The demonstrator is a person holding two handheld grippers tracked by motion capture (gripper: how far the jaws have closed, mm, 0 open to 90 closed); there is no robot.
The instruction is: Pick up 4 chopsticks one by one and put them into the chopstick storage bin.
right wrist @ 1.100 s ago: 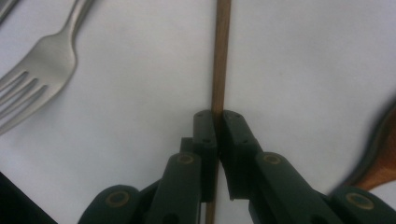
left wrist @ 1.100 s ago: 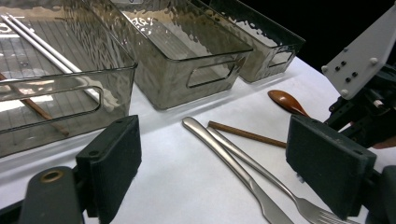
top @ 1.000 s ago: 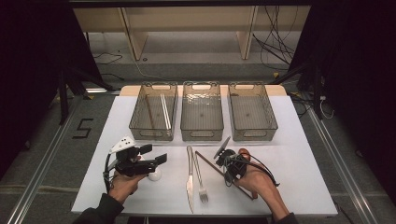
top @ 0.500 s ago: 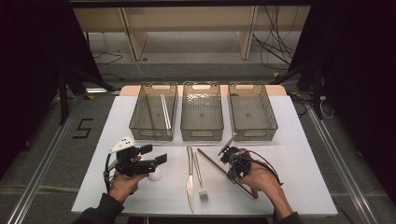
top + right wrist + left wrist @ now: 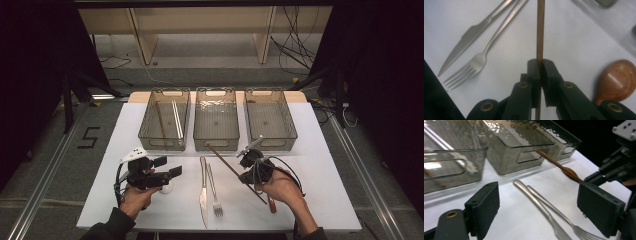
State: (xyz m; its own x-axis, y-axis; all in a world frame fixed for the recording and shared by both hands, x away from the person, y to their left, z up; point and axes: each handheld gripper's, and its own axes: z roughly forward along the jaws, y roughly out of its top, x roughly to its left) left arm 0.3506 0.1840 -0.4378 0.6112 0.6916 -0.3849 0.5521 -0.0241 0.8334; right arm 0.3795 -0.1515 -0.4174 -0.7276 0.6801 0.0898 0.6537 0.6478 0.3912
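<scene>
- The work in hand looks like sorting cutlery and utensils from the counter (image 5: 320, 150) into the three clear bins along the upper middle of the high view
- The left bin (image 5: 165, 120) is already carrying chopsticks (image 5: 176, 120), pale ones and what seems a dark one beside them, so that part appears done
- The middle bin (image 5: 216, 120) and the right bin (image 5: 270, 120) are sitting with nothing visible inside
- The right claw (image 5: 539, 65) is clamping a thin brown stick (image 5: 540, 27), probably a wooden chopstick, its jaws pressed together on the shaft; in the high view the stick (image 5: 225, 160) is slanting from lower right toward the front wall of the middle bin, lifted off the counter
- A wooden spoon (image 5: 616, 80) is lying at the right edge of the right gripper view, just beside that claw
- A knife (image 5: 202, 192) and a fork (image 5: 214, 192) are resting side by side at lower centre of the high view, untouched
- The left claw (image 5: 549, 207) is hovering with its jaws wide apart and nothing between them, at lower left of the high view, over a small white thing too hidden to name
- Judged from this, the held stick is not yet binned, and the spoon, knife and fork are waiting their turn: less than half done
</scene>
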